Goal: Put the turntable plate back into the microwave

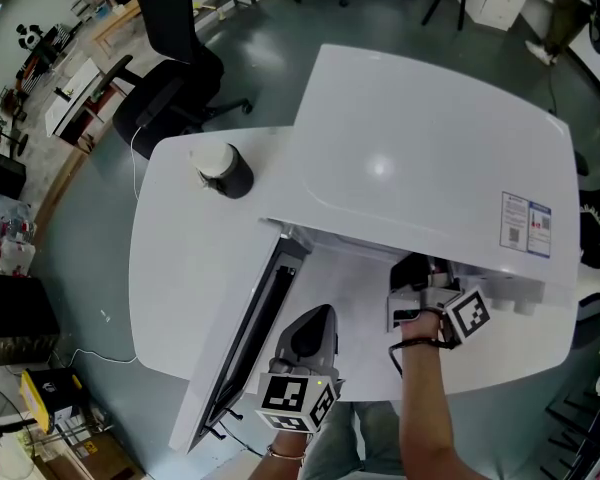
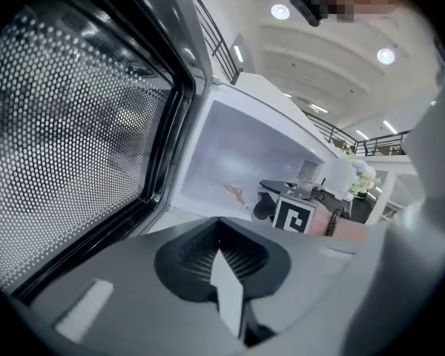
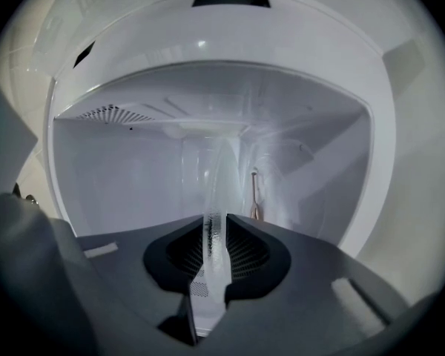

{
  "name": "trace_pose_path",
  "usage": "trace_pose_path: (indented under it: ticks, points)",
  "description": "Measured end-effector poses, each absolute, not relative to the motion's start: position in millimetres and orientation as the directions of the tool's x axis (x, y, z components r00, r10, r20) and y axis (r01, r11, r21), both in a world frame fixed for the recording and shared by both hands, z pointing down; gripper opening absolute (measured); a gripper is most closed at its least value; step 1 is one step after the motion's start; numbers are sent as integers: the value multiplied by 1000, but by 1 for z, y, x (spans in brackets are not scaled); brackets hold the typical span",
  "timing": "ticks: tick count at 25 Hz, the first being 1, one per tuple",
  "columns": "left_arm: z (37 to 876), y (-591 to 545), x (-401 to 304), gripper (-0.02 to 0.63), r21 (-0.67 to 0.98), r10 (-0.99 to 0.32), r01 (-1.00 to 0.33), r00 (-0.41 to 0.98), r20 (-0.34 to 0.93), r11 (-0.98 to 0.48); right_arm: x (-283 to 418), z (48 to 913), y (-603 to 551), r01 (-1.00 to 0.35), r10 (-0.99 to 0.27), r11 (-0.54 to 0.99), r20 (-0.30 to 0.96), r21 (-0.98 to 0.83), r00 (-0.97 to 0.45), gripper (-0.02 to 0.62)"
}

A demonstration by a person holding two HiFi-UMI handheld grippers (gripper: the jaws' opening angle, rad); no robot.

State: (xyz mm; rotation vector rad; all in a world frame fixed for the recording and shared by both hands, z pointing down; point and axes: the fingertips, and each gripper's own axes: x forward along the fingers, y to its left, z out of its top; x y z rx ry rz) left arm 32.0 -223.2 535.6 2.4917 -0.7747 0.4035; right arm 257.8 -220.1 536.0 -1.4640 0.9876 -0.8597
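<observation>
Turntable plate: clear glass plate (image 3: 213, 191), seen edge-on in the right gripper view as a thin upright strip. It runs from between the jaws up into the microwave cavity (image 3: 126, 176).
Right tool: the right tool (image 3: 216, 225) is clamped on the plate's rim, with a ribbed pad on each side of the glass. In the head view its front end is under the microwave's top, and only its marker cube (image 1: 467, 313) and the forearm (image 1: 420, 408) behind it show.
Left tool: the left tool (image 2: 221, 228) has its jaws together with nothing between them. It sits just beside the open door, apart from the plate, and points toward the cavity opening.
Microwave: the white microwave (image 1: 430, 138) stands on the table with its front facing the person. A label (image 1: 525, 223) sits on its top near the right edge. The cavity walls are pale, with a fan-shaped vent (image 3: 111, 113) in the ceiling at the left.
Door: the door (image 1: 245, 338) is swung open to the left, and its dotted mesh window fills the left of the left gripper view.
Table: the white rounded table (image 1: 180, 268) also carries a dark cup with a white lid (image 1: 225, 170), to the left of the microwave and well apart from both tools.
Beyond: a black office chair (image 1: 170, 78) stands on the grey floor past the table.
</observation>
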Motion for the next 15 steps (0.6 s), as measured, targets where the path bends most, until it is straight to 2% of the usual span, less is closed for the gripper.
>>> trace_pose_path:
  ticks: [9,15]
  points:
    - [537,-220,30,-1,373,-442,-593,795,416,-714,253,541,-218,-108,-917,-126,74,-986,391,54]
    - [538,-219,25,-2,377,-445,-598,791,419,-707,264,546,-211,-95,-882,-282,218,-955,418,52]
